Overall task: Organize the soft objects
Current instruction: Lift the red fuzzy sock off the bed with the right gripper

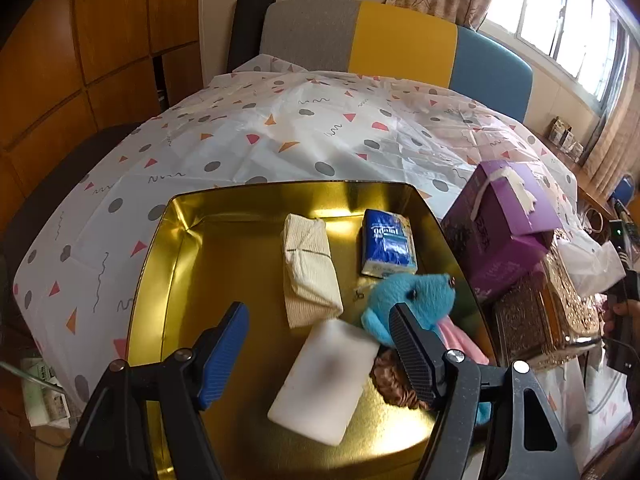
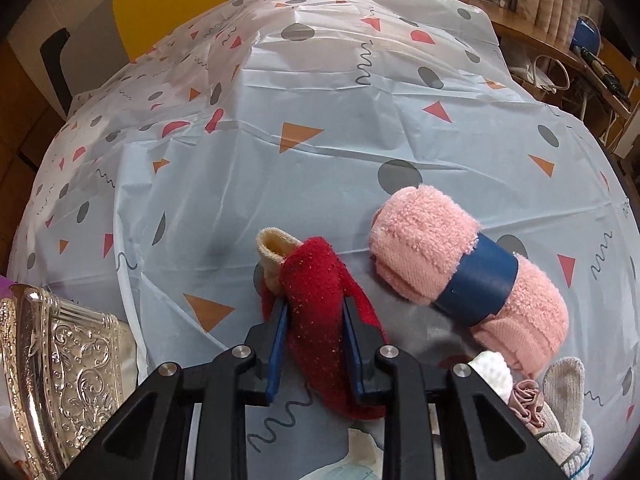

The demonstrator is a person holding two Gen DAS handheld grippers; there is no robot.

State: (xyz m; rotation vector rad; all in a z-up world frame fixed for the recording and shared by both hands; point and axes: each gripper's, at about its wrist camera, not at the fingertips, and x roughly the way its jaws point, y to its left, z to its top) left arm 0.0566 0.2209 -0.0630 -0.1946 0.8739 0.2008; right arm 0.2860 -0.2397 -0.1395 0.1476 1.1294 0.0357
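- Step in hand (judged): pick-up of one soft item for sorting. The right gripper has its blue pads closed onto the middle of a red sock with a cream cuff; the sock bulges between the jaws, so the grasp looks firm.
- Position: the red sock lies on the patterned tablecloth, near the table's front edge, just beside a rolled pink towel bound by a blue band. Whether it is already lifted clear of the cloth cannot be told.
- Orientation: the sock's long axis runs away from the camera, leaning slightly left; the cream cuff points toward the table's far edge, the red end toward the near edge.
- Left gripper: jaws wide apart and empty, hovering over the gold tin tray, which holds a folded cream cloth, a blue tissue pack, a white block and a blue plush toy.
- Next move (judged): lift and carry the sock to the tray; the limp ends will droop, so clearance over the tray rim is needed.
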